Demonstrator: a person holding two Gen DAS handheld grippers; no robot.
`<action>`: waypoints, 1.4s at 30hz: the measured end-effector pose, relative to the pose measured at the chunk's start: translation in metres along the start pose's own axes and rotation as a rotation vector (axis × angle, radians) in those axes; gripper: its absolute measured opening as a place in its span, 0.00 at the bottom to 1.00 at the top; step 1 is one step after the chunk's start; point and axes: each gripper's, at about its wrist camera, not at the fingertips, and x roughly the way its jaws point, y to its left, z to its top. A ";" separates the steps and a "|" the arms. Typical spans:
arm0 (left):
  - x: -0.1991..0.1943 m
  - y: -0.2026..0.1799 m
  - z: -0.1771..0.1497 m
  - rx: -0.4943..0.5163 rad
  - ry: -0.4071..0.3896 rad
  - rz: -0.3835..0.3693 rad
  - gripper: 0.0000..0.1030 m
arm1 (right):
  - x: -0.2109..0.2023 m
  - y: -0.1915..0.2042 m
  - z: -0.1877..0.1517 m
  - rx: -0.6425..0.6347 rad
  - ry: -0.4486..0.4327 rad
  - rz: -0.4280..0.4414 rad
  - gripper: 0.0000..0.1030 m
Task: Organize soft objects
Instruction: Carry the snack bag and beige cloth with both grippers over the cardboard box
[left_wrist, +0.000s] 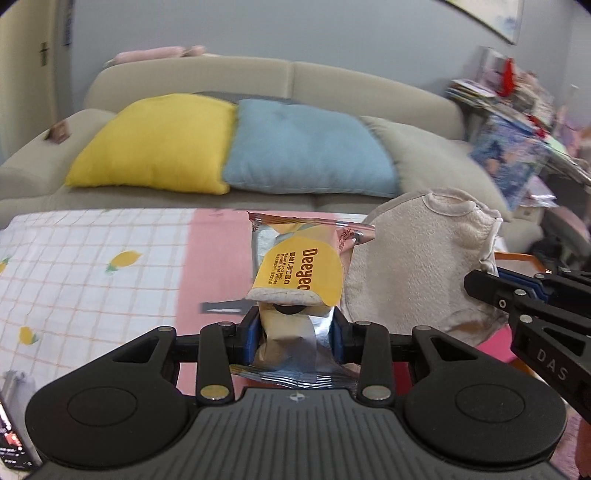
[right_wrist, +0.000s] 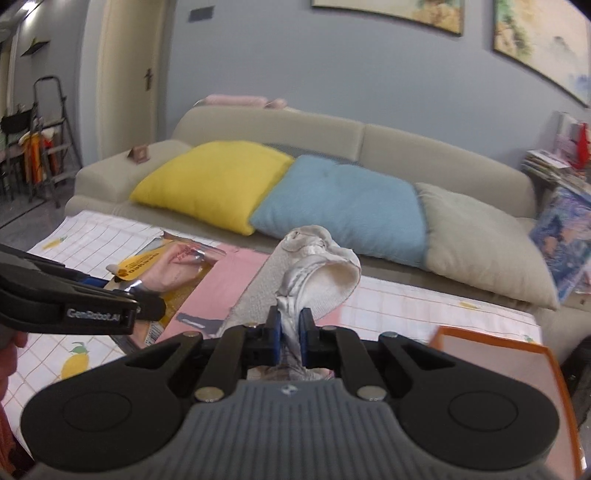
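Note:
My left gripper (left_wrist: 294, 325) is shut on a yellow and silver pack of wet wipes (left_wrist: 295, 266) and holds it upright above the table. The pack also shows at the left of the right wrist view (right_wrist: 166, 269). My right gripper (right_wrist: 289, 328) is shut on a cream cloth mitt (right_wrist: 325, 273) and holds it up. The mitt hangs just right of the wipes in the left wrist view (left_wrist: 417, 266), with the right gripper (left_wrist: 491, 295) at its right edge.
A table with a checked lemon-print cloth (left_wrist: 85, 266) and a pink mat (left_wrist: 214, 258) lies below. An orange-rimmed tray (right_wrist: 498, 354) sits at the right. Behind is a beige sofa (right_wrist: 424, 147) with yellow (right_wrist: 214, 184), blue (right_wrist: 340, 206) and grey (right_wrist: 480, 236) cushions. Clutter (left_wrist: 517, 122) stands far right.

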 end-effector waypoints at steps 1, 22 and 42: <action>-0.002 -0.008 0.002 0.013 0.000 -0.020 0.40 | -0.006 -0.008 -0.001 0.012 -0.007 -0.016 0.07; 0.068 -0.233 0.026 0.558 0.091 -0.300 0.41 | -0.028 -0.200 -0.078 0.243 0.122 -0.334 0.07; 0.145 -0.296 -0.017 0.889 0.290 -0.220 0.41 | 0.047 -0.242 -0.113 0.278 0.456 -0.308 0.12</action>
